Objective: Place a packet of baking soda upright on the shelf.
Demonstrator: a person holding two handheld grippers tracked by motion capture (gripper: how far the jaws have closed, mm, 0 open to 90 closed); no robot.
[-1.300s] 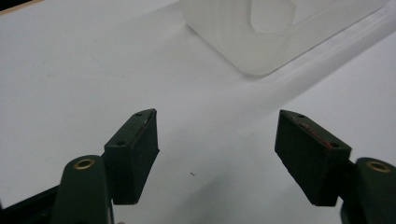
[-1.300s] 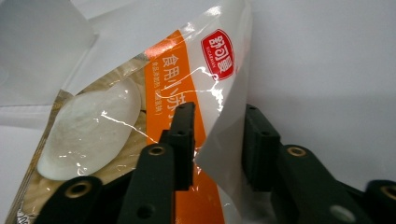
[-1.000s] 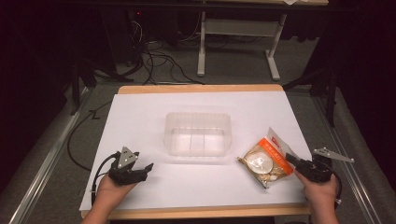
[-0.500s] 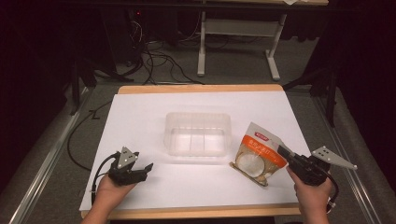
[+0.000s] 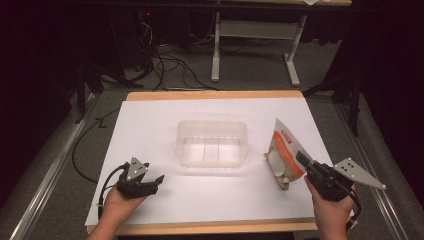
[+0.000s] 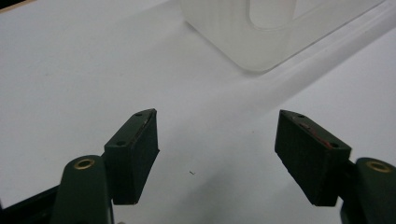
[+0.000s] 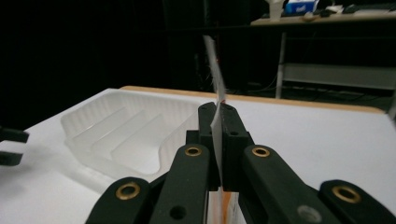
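Change: the orange-and-white pouch (image 5: 283, 152), which a second ago lay flat near the table's right edge, now stands lifted and tilted, pinched at its edge by the right gripper (image 5: 300, 158).
Right gripper fingers: clamped tight on the pouch's thin edge, which sticks up between the pads (image 7: 229, 135) in the right gripper view.
Left gripper (image 5: 159, 178): rests near the front left corner of the table (image 5: 150, 120); its jaws stand wide apart with nothing between them, as the left gripper view shows.
Pouch position: above the right part of the table, just right of the clear plastic tray (image 5: 212, 142), its lower end close to the white surface or perhaps touching it.
Meaning: the pick-up looks done; the likely next step is carrying the pouch leftward over the tray's rim and into it.
Tray: empty, with ribbed compartments, at the table's middle.
Obstacles: nothing lies between pouch and tray; the tray's right wall is what the pouch's hanging lower end must clear.
Surroundings: dark floor, cables (image 5: 165, 65) and a white desk frame (image 5: 252, 45) beyond the far edge.
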